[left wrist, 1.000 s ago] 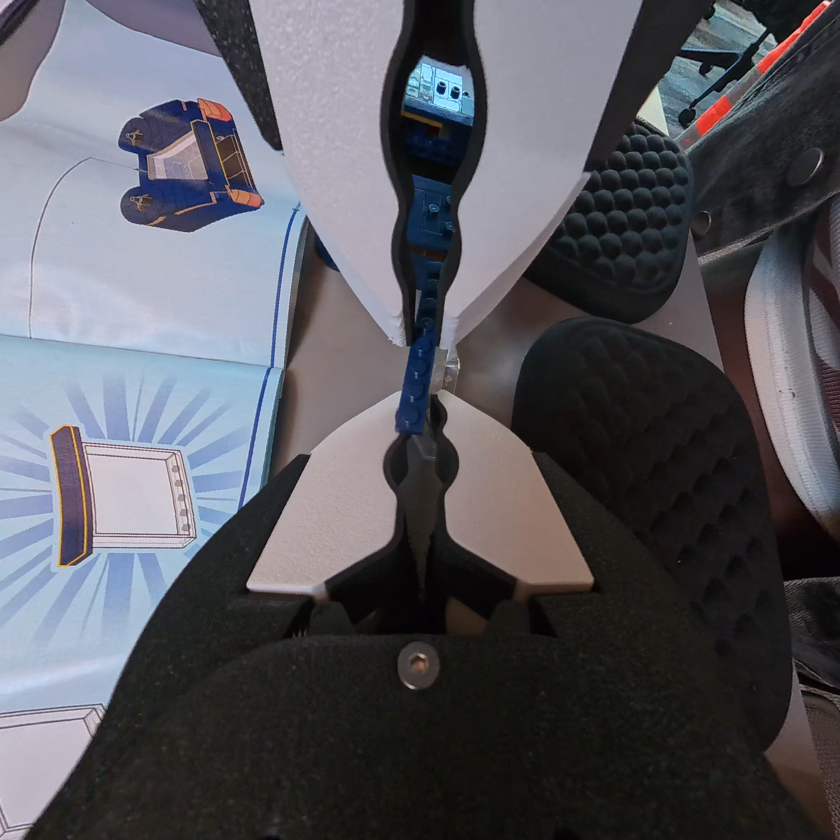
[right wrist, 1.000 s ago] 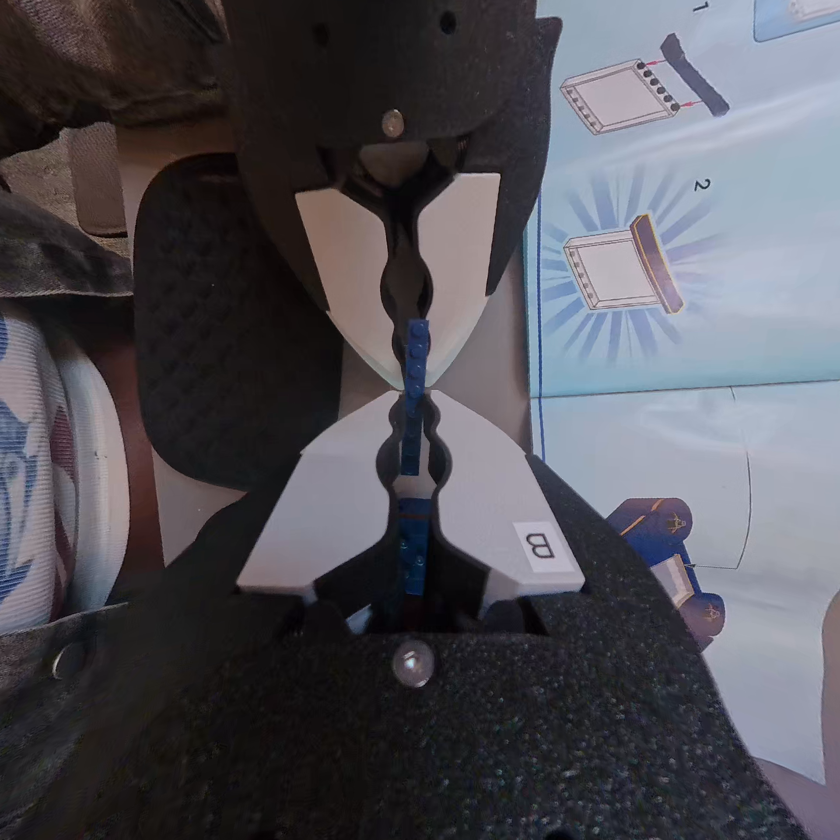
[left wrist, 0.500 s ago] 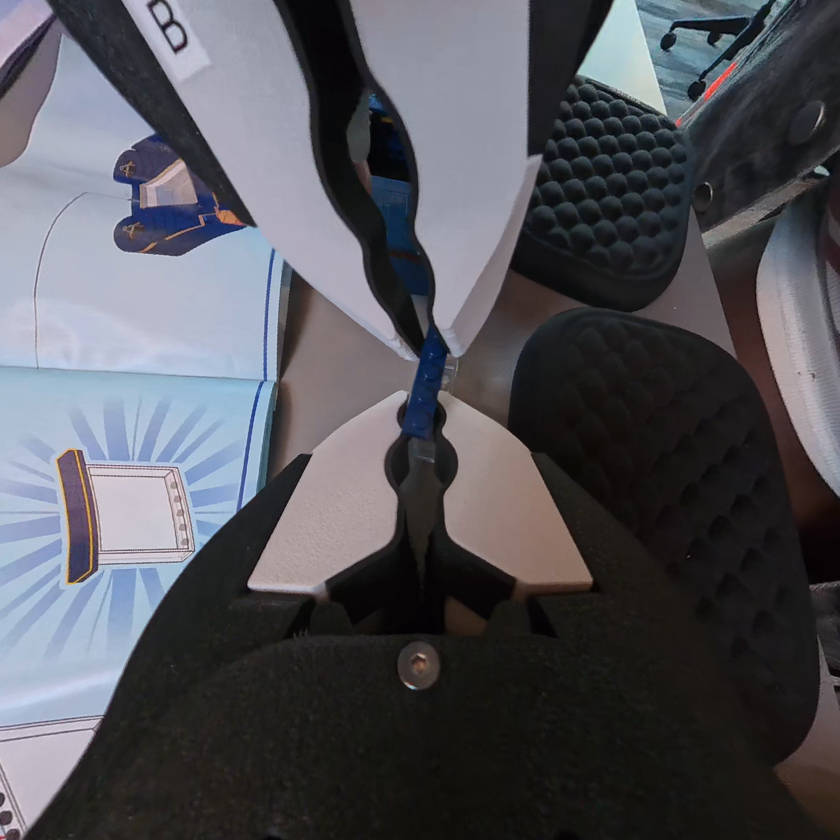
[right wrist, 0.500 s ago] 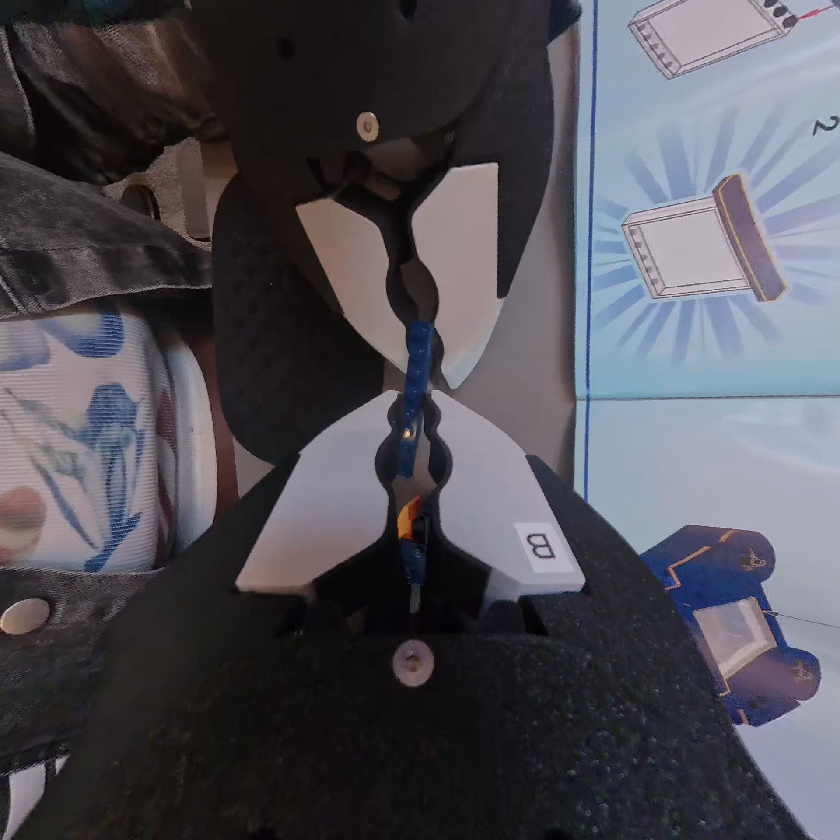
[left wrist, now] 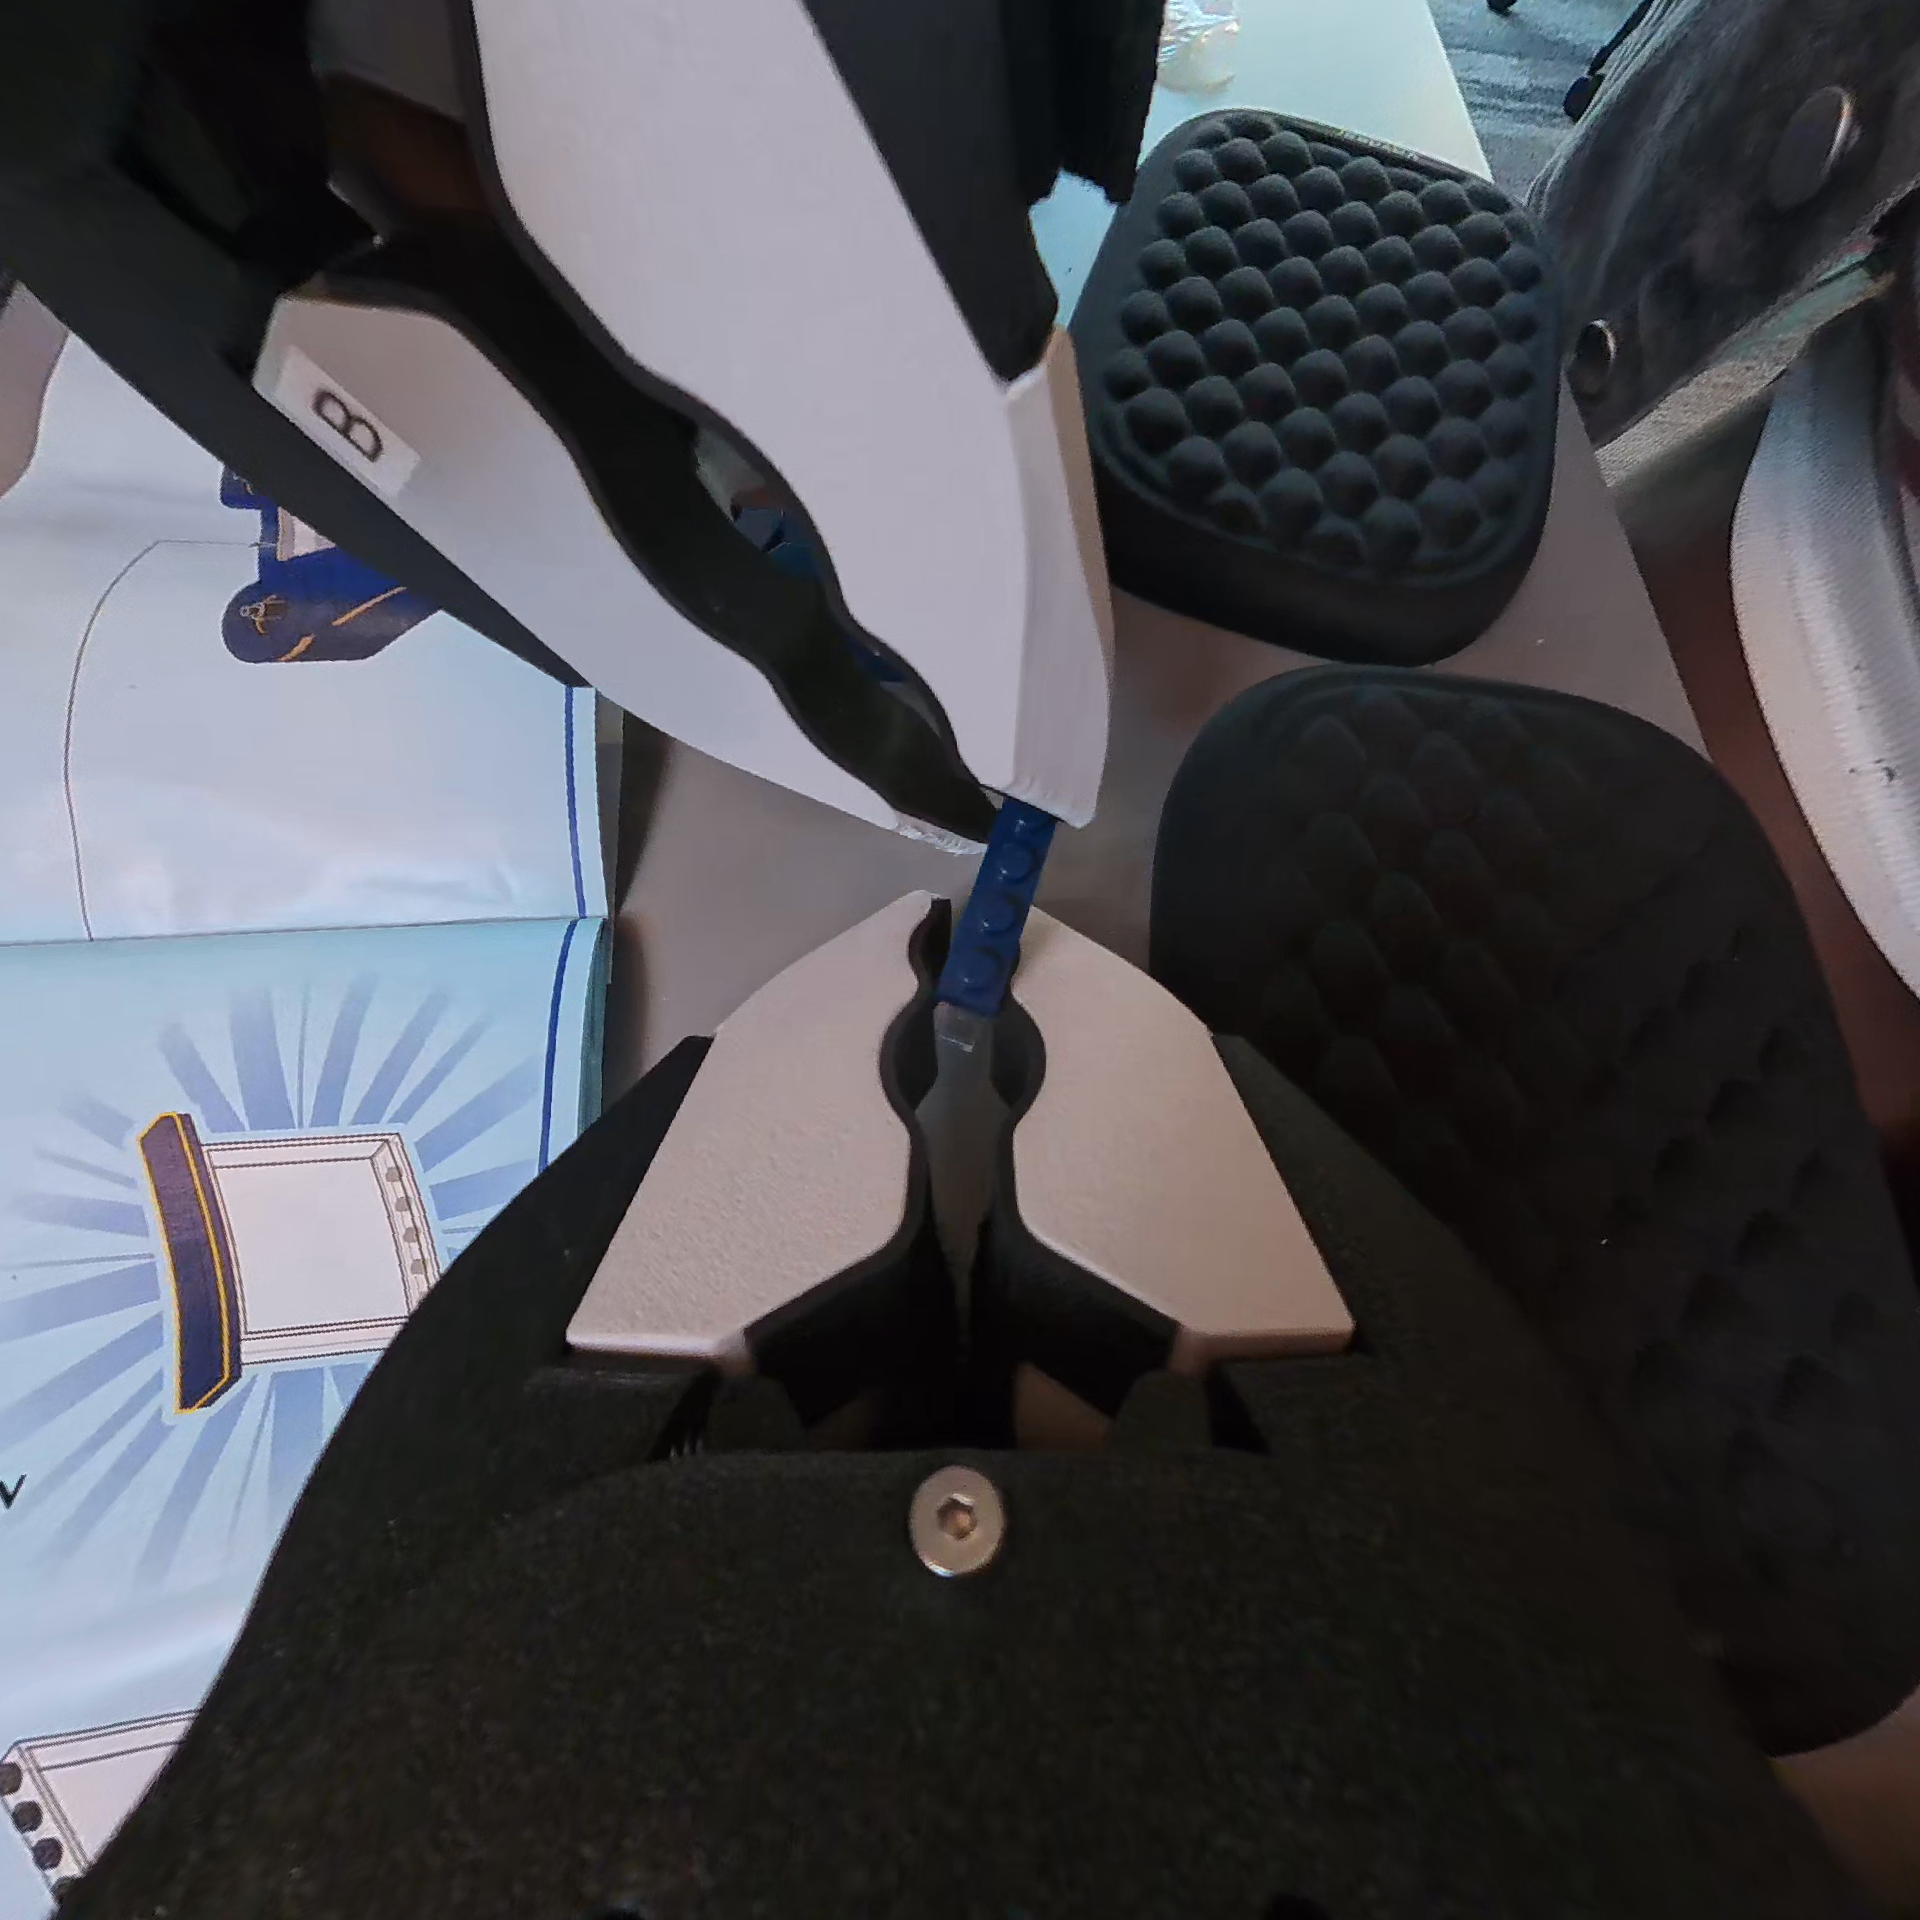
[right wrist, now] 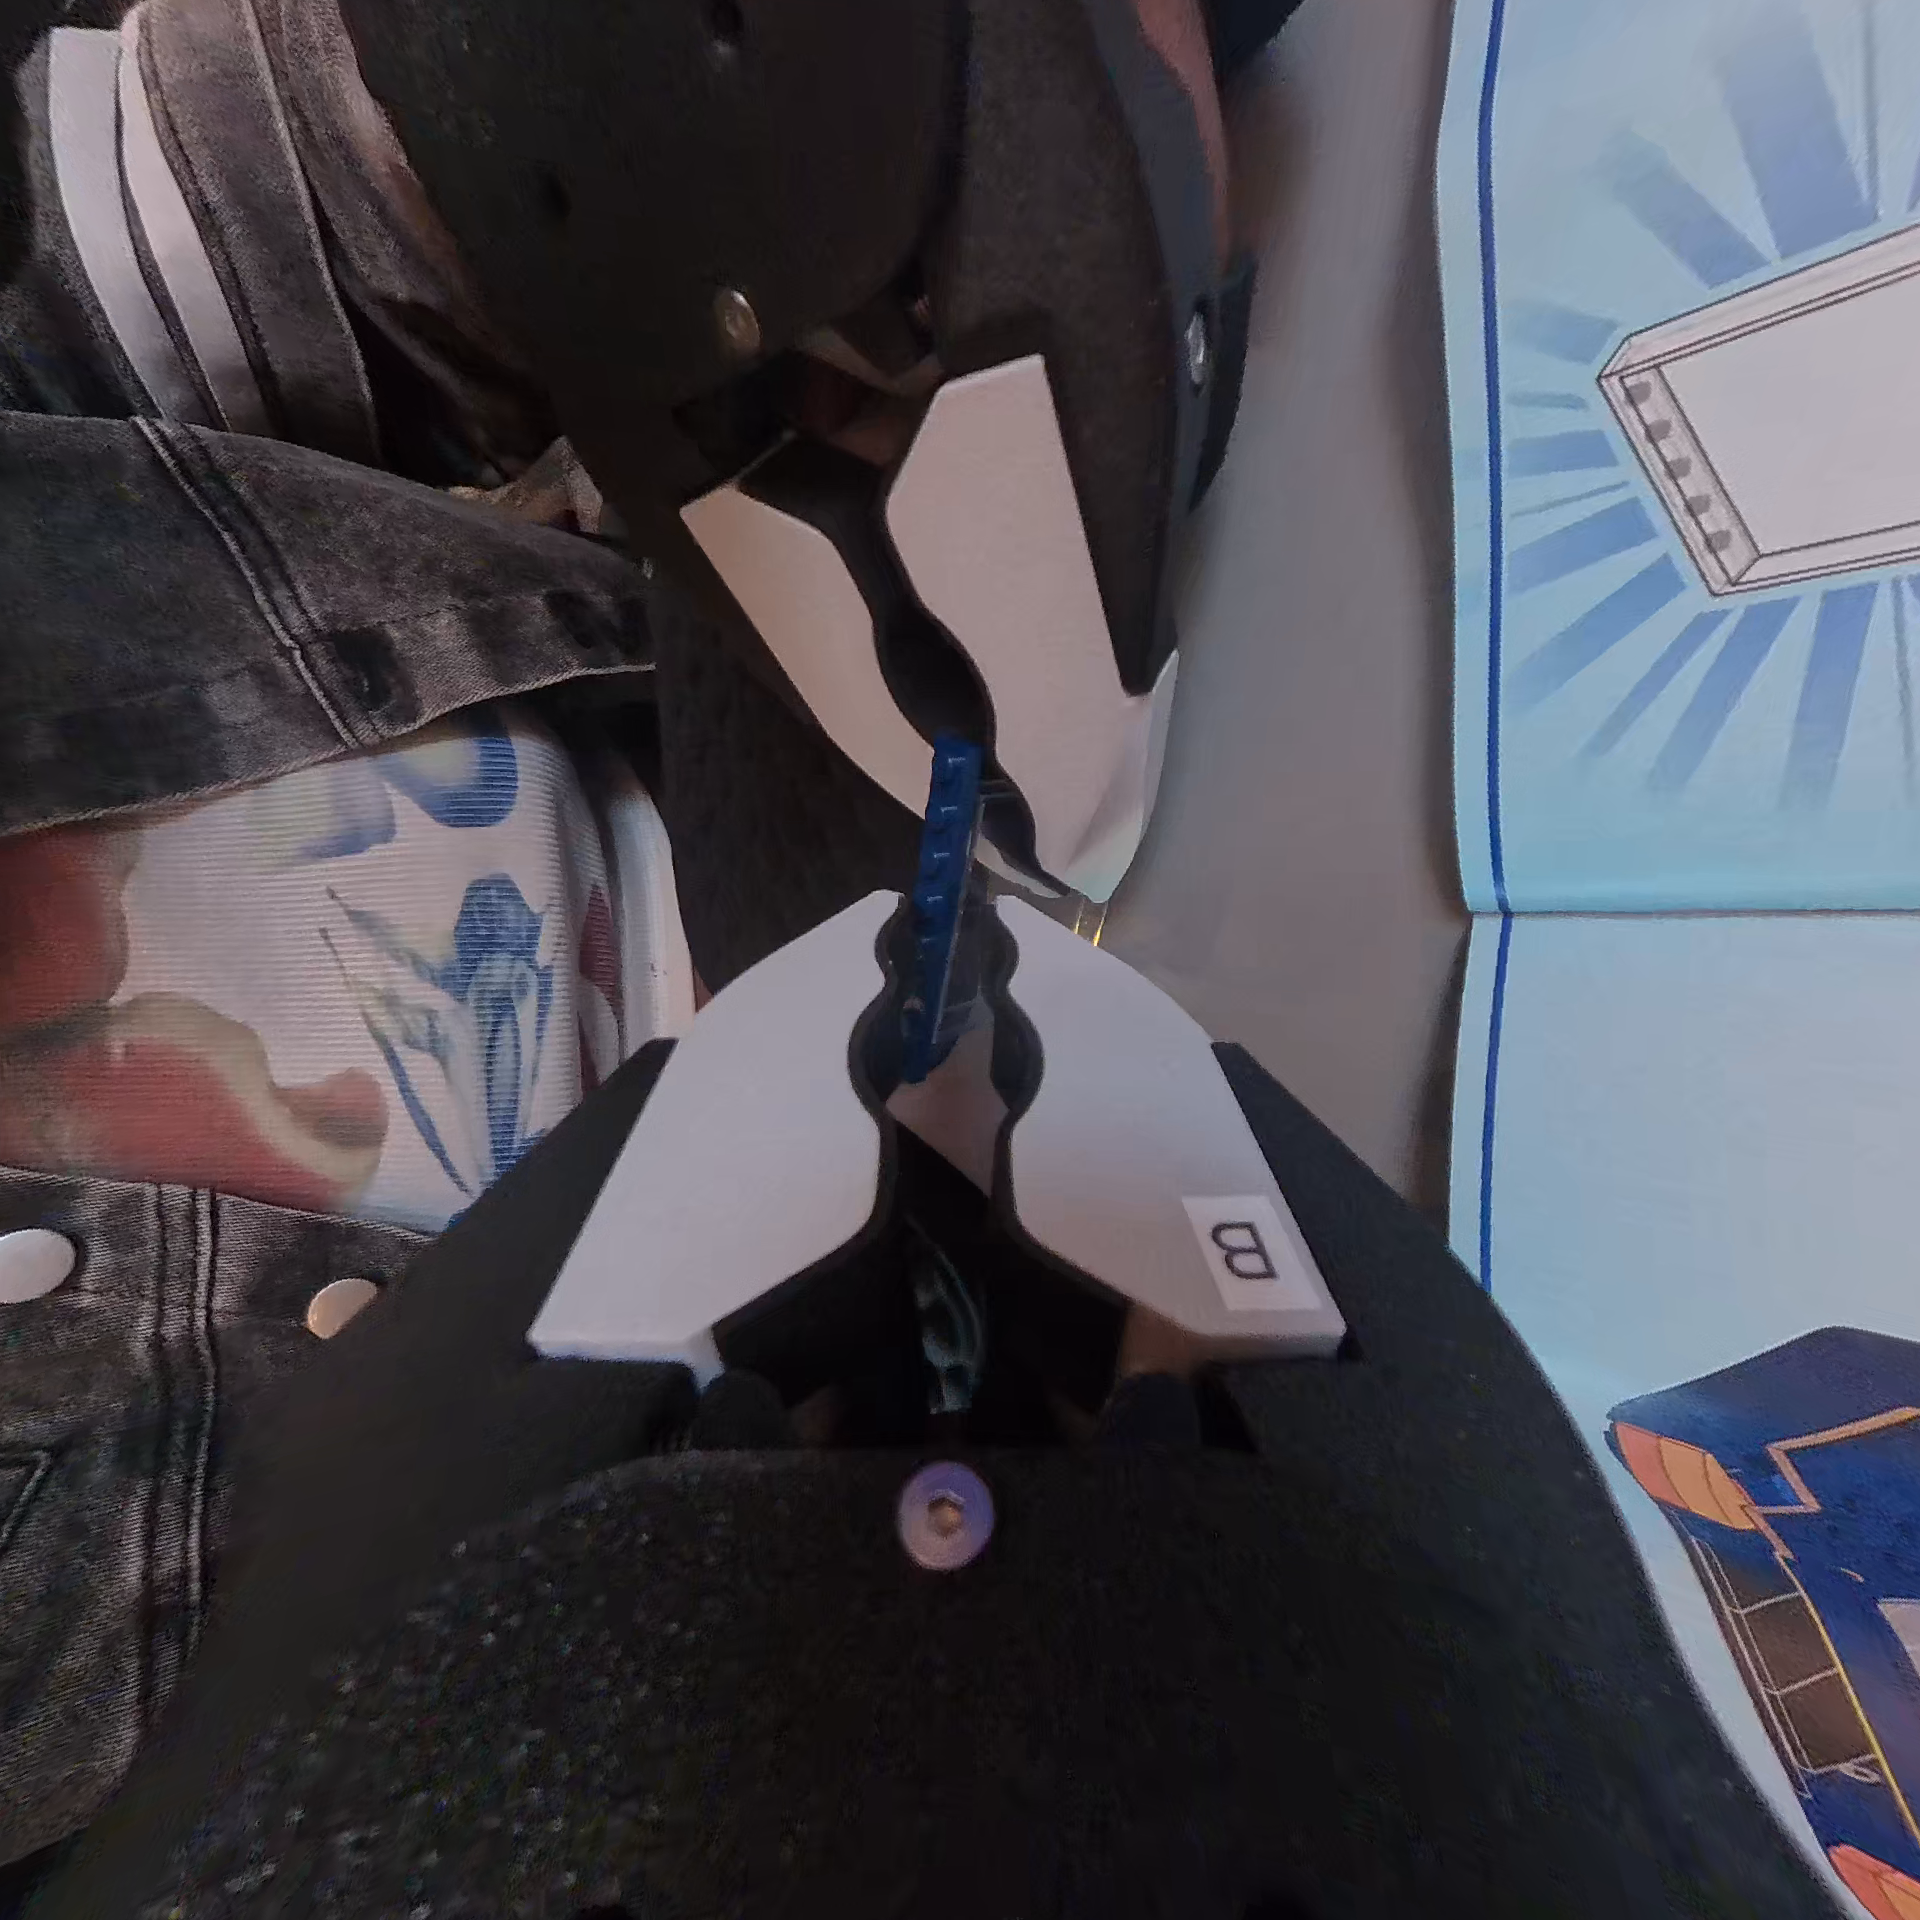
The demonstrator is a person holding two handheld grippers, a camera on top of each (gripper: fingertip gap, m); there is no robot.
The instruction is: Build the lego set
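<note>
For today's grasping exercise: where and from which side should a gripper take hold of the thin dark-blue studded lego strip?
Grip the thin dark-blue studded lego strip across its flat faces near one end, coming in along its length. It is long and narrow, and the left gripper and right gripper already pinch opposite ends that way.

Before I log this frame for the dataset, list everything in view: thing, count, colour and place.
blue studded plate: one, dark blue, held between both grippers' tips.
clear piece: one, transparent, against the plate, inside the left gripper's tips.
instruction booklet: one, light blue pages, open on the table.
foam pads: two, black and bumpy, on the table beside the booklet.
table: one, grey, beneath everything.
denim jacket: one, dark grey, worn by the person.
left gripper: one, white fingers, black body, shut on the clear piece.
right gripper: one, same colours, shut on the plate.
</note>
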